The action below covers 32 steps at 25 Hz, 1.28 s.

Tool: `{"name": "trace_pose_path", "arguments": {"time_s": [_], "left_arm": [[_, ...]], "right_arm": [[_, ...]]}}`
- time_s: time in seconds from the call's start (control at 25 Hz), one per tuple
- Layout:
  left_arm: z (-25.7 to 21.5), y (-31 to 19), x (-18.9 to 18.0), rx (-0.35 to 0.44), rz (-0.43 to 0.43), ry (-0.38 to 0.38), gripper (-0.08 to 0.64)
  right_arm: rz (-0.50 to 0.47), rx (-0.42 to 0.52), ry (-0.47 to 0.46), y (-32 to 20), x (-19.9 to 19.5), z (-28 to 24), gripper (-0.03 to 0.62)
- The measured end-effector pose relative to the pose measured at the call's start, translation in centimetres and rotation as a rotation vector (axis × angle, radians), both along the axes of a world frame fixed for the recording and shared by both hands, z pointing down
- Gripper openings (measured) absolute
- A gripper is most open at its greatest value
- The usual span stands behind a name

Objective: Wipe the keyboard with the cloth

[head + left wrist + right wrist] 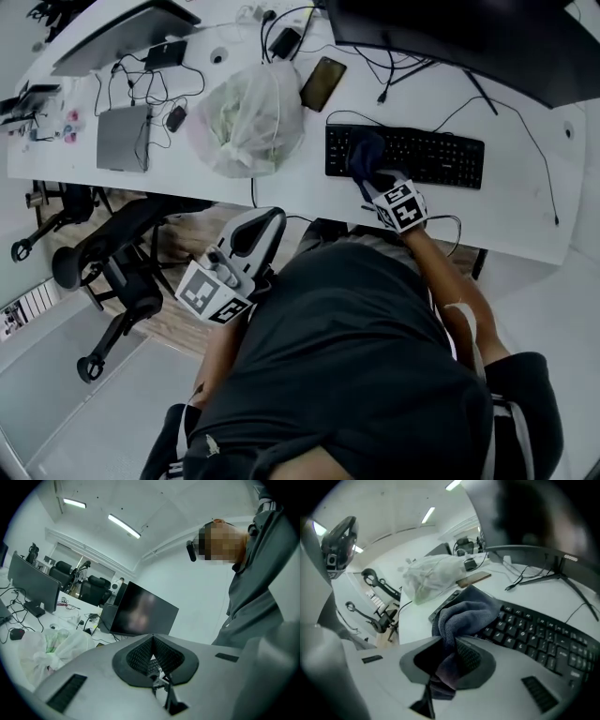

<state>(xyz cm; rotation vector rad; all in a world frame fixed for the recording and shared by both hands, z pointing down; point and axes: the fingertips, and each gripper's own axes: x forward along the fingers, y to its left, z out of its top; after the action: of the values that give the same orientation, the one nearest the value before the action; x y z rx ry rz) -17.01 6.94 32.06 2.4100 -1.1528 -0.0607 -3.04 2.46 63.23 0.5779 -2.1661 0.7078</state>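
Cloth (466,613) clenched in right gripper (375,183) jaws on keyboard (534,634); left gripper (262,225) beside torso, jaws together.

Seen from above, a person in a dark shirt holds a two-jaw gripper in each hand. The right forearm (448,281) stretches forward from the body, and the right gripper (368,174) points ahead and down, its marker cube facing up. In the right gripper view, the right gripper (450,660) has its jaws clamped on a bunched cloth (464,613). The left arm (217,354) is bent and held close by the left side. The left gripper (265,223) hangs lower, apart from the right one, and tilts upward. In the left gripper view, the left gripper (153,660) has its jaws closed together with nothing between them.
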Motion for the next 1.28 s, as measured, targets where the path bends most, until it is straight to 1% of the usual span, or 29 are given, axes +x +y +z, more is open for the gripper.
{"name": "trace_pose_path", "arguments": {"time_s": [0.04, 0.08, 0.2, 0.24, 0.28, 0.32, 0.36, 0.48, 0.52, 0.56, 0.6, 0.64, 0.72, 0.76, 0.8, 0.84, 0.88, 0.96, 1.0, 1.04, 1.08, 1.12, 1.16, 1.24, 1.28], "left_arm": [[0.1, -0.2, -0.2, -0.002, -0.003, 0.005, 0.005], [0.2, -0.3, -0.3, -0.005, 0.002, 0.008, 0.005], [0.7, -0.8, 0.2, -0.015, 0.037, 0.004, 0.005], [0.7, -1.0, 0.3, -0.016, 0.050, 0.000, 0.005], [0.8, -1.2, 0.4, -0.016, 0.059, -0.005, 0.005], [0.7, -1.4, 0.4, -0.017, 0.065, -0.010, 0.005], [0.7, -1.5, 0.2, -0.018, 0.066, -0.014, 0.005], [0.6, -2.2, -0.8, -0.022, 0.049, -0.008, 0.005], [0.6, -2.4, -1.1, -0.021, 0.044, -0.004, 0.005], [0.6, -2.6, -1.3, -0.023, 0.044, -0.002, 0.005], [0.7, -2.6, -1.3, -0.025, 0.049, -0.001, 0.005], [0.8, -2.7, -1.2, -0.028, 0.059, -0.002, 0.005], [1.0, -3.0, -0.8, -0.030, 0.084, -0.005, 0.005], [1.0, -3.1, -0.6, -0.028, 0.094, -0.010, 0.005], [1.0, -3.2, -0.5, -0.025, 0.100, -0.016, 0.005], [1.0, -3.3, -0.6, -0.022, 0.102, -0.022, 0.005], [0.9, -3.3, -0.8, -0.021, 0.099, -0.025, 0.005], [0.7, -3.5, -1.5, -0.023, 0.080, -0.018, 0.005], [0.7, -3.6, -1.9, -0.023, 0.069, -0.011, 0.005], [0.7, -3.7, -2.2, -0.024, 0.059, -0.004, 0.005], [0.8, -3.8, -2.4, -0.027, 0.055, 0.003, 0.005], [1.0, -3.8, -2.3, -0.030, 0.058, 0.006, 0.005], [1.2, -3.8, -2.1, -0.033, 0.068, 0.007, 0.005], [1.3, -3.9, -1.5, -0.034, 0.095, 0.002, 0.005], [1.3, -3.9, -1.2, -0.031, 0.106, -0.003, 0.005]], "right_arm": [[-0.021, -0.015, 0.000, 0.3, -0.4, 0.1, 0.072], [-0.017, -0.007, -0.003, -0.7, -0.6, 0.0, 0.072], [0.076, 0.107, 0.000, -8.0, -0.2, -1.1, 0.072], [0.102, 0.131, 0.010, -10.1, 0.0, -1.3, 0.072], [0.118, 0.134, 0.020, -11.2, 0.1, -1.3, 0.072], [0.122, 0.122, 0.024, -11.0, 0.0, -1.2, 0.072], [0.112, 0.106, 0.023, -9.7, -0.3, -1.1, 0.072], [0.010, 0.039, 0.023, -2.7, -1.6, -0.4, 0.072], [-0.024, 0.009, 0.022, -1.2, -2.0, -0.1, 0.072], [-0.042, -0.009, 0.019, -0.7, -2.3, -0.1, 0.072], [-0.039, -0.002, 0.014, -1.5, -2.5, -0.2, 0.072], [-0.017, 0.027, 0.010, -3.3, -2.4, -0.5, 0.072], [0.055, 0.103, 0.015, -8.1, -1.9, -1.3, 0.072], [0.085, 0.121, 0.024, -9.9, -1.6, -1.5, 0.072], [0.105, 0.121, 0.033, -10.7, -1.5, -1.4, 0.072], [0.111, 0.110, 0.035, -10.3, -1.5, -1.3, 0.072], [0.102, 0.098, 0.033, -8.8, -1.8, -1.1, 0.072], [0.048, 0.062, 0.029, -4.2, -2.5, -0.7, 0.072], [0.013, 0.029, 0.027, -2.2, -2.9, -0.5, 0.072], [-0.017, -0.002, 0.025, -0.9, -3.3, -0.3, 0.072], [-0.036, -0.014, 0.022, -0.8, -3.6, -0.2, 0.072], [-0.038, -0.001, 0.021, -1.8, -3.6, -0.3, 0.072], [-0.021, 0.033, 0.022, -3.8, -3.5, -0.6, 0.072], [0.044, 0.110, 0.027, -9.0, -2.8, -1.4, 0.072], [0.072, 0.123, 0.034, -10.7, -2.5, -1.7, 0.072]]}}
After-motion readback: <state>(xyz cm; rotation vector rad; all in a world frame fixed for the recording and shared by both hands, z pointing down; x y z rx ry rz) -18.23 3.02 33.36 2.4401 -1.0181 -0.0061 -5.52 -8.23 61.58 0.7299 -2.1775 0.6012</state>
